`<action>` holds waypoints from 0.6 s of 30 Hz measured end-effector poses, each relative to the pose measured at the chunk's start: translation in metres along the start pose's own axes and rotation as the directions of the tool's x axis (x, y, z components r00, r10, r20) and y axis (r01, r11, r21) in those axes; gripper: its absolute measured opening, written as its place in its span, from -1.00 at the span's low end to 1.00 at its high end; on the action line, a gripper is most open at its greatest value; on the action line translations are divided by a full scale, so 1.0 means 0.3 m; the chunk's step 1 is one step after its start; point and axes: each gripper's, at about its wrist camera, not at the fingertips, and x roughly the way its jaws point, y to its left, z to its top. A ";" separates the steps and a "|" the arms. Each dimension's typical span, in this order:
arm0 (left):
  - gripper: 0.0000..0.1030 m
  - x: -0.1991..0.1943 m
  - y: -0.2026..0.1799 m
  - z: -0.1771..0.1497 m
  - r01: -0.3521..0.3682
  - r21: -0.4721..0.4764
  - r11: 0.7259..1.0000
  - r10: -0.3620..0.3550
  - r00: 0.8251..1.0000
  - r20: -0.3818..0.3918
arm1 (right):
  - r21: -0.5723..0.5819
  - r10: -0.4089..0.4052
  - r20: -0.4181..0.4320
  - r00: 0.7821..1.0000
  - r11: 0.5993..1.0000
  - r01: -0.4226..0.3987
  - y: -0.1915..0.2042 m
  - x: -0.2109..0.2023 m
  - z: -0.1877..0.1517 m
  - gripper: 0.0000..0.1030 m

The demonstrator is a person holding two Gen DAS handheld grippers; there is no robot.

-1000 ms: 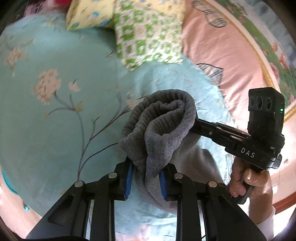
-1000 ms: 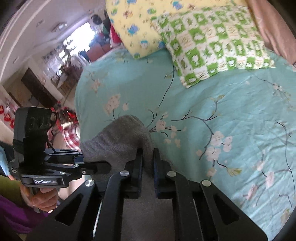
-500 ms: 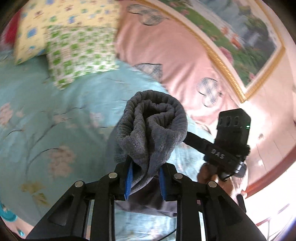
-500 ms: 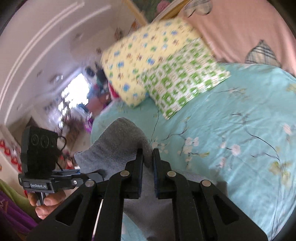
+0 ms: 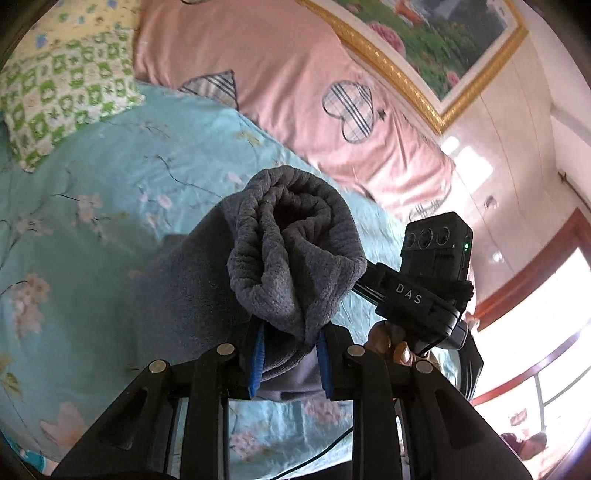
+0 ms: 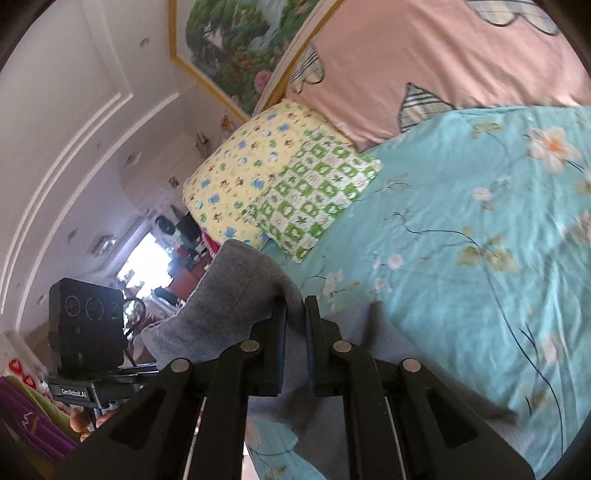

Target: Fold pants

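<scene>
Grey fleece pants (image 5: 295, 251) hang lifted above a turquoise floral bedsheet (image 5: 92, 221). My left gripper (image 5: 290, 363) is shut on a thick bunched fold of them, the ribbed edge bulging over its blue pads. The right gripper's body (image 5: 424, 295) shows to the right in this view, held by a hand (image 5: 391, 347). In the right wrist view my right gripper (image 6: 295, 332) is shut on a thin edge of the pants (image 6: 236, 295), whose cloth trails down toward the bedsheet (image 6: 461, 240). The left gripper's body (image 6: 86, 332) is at lower left there.
A green checked pillow (image 6: 314, 199) and a yellow patterned pillow (image 6: 240, 173) lie at the head of the bed. A pink quilt with plaid hearts (image 5: 295, 85) is piled along the far side. A framed floral picture (image 5: 424, 33) hangs on the wall. A bright window (image 5: 535, 332) is at right.
Both grippers have risen and swung with the pants still held; the cloth now hangs higher off the sheet. The views have rolled, so the pink quilt, picture and wall have come into sight.
</scene>
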 end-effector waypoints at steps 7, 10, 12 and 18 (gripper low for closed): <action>-0.53 0.089 -0.099 -0.064 -0.014 0.097 0.995 0.021 0.997 -0.068 | 0.044 -0.043 0.069 0.997 0.998 0.040 -0.045 -0.115 -0.071 -0.84; -0.53 0.150 -0.109 -0.082 -0.022 0.106 0.994 0.033 0.994 -0.108 | 0.080 -0.047 0.115 0.992 0.996 0.038 -0.081 -0.179 -0.101 -0.99; -0.53 0.205 -0.107 -0.099 -0.023 0.103 0.994 0.037 0.990 -0.138 | 0.110 -0.051 0.142 0.988 0.993 0.036 -0.110 -0.221 -0.112 -0.99; -0.53 0.317 -0.143 -0.151 -0.054 0.161 0.985 0.084 0.979 -0.184 | 0.152 -0.125 0.152 0.980 0.983 0.102 -0.151 -0.310 -0.160 -0.99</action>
